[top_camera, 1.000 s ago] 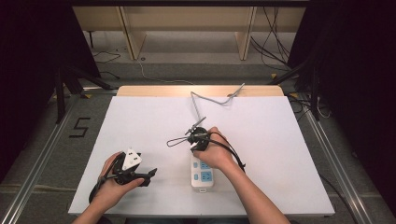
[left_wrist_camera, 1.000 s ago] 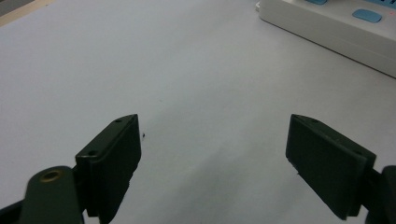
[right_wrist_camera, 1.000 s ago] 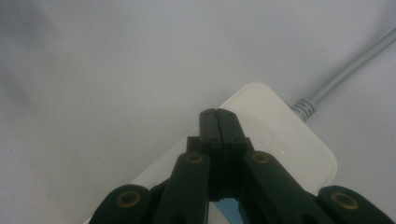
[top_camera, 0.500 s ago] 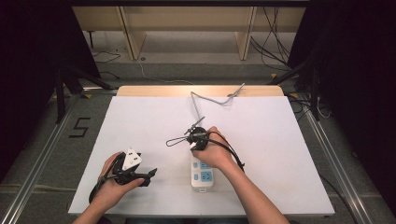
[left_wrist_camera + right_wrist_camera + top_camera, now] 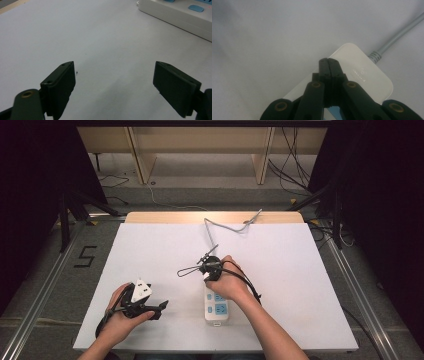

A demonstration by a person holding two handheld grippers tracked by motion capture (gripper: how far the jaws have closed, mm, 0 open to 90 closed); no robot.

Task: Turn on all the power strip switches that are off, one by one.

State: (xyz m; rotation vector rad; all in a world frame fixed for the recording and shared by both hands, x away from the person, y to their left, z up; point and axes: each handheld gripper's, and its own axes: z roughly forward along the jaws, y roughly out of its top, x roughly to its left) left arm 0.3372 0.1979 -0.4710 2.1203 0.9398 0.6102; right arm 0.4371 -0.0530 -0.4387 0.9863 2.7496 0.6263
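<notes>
Right claw (image 5: 328, 61), jaws pressed together empty over the power strip (image 5: 215, 304) near the desk's front edge; left claw (image 5: 113, 82) gapes; strip judged rigid, light, best clamped across its long sides.

White-topped desk (image 5: 280, 270) with a wooden strip along its far edge, white power strip (image 5: 215, 307) with blue sockets lying near the front, its grey cord (image 5: 222, 226) snaking to the far edge
</notes>
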